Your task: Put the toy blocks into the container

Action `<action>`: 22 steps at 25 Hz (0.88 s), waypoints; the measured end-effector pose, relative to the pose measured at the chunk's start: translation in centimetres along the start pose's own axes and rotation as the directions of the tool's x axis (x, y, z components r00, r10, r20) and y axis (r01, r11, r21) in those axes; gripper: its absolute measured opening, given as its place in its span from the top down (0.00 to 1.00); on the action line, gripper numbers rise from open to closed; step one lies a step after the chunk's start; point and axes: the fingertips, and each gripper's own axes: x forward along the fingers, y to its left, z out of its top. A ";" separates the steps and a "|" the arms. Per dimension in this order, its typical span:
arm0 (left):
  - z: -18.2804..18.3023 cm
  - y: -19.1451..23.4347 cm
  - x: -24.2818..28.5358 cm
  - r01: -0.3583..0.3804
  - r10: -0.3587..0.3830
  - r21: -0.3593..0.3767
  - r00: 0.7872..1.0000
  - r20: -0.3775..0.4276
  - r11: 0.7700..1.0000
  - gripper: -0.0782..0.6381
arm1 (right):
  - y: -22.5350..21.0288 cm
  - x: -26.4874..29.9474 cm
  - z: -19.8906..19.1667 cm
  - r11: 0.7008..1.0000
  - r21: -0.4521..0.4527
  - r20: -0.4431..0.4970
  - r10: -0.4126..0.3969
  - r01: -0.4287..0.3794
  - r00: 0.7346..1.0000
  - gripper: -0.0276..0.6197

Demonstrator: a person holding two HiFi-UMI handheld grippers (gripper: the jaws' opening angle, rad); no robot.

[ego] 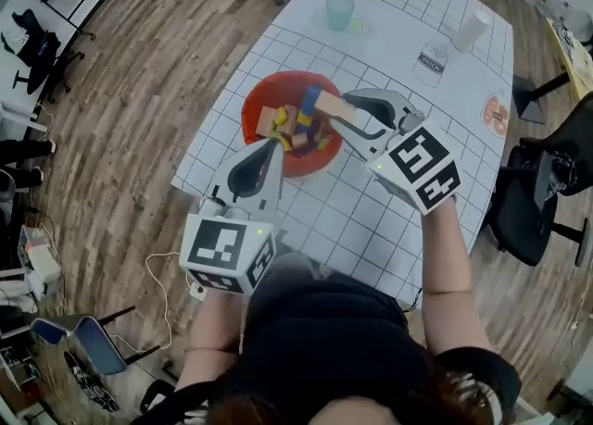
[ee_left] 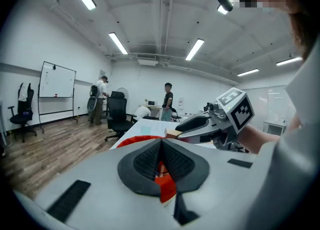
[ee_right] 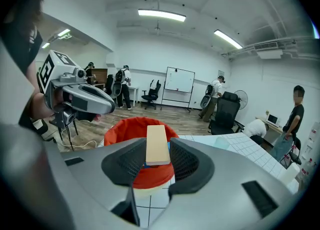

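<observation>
A red bowl (ego: 255, 104) holding several coloured toy blocks stands on the white gridded table (ego: 371, 201). My right gripper (ego: 338, 114) hovers over the bowl's right side, shut on a long tan wooden block (ego: 332, 105). In the right gripper view that tan block (ee_right: 157, 144) sits lengthwise between the pads, above the red bowl (ee_right: 122, 131). My left gripper (ego: 271, 143) rests at the bowl's near rim. Its jaws meet at the tips with nothing between them, and the red bowl (ee_left: 167, 186) shows behind them in the left gripper view. The right gripper (ee_left: 200, 124) shows there too.
A green cup (ego: 339, 12), a clear water bottle (ego: 433, 55) and a white cup (ego: 470, 31) stand at the table's far end. A black office chair (ego: 542, 192) is at the right. Several people stand in the room's background.
</observation>
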 end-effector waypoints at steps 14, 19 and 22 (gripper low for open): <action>-2.8 5.3 -4.0 -0.108 0.106 -0.075 0.994 -0.023 0.991 0.85 | 3.6 3.6 2.9 0.998 0.057 0.093 -0.009 0.004 0.996 0.69; -2.8 4.9 -3.5 -0.096 0.094 -0.072 0.995 -0.024 0.993 0.85 | 3.0 2.1 1.7 0.996 0.081 0.076 -0.035 0.029 0.997 0.72; -2.7 4.5 -3.2 -0.088 0.087 -0.067 0.996 -0.025 0.994 0.85 | 2.4 0.9 1.3 0.992 0.118 0.085 -0.056 0.046 0.995 0.73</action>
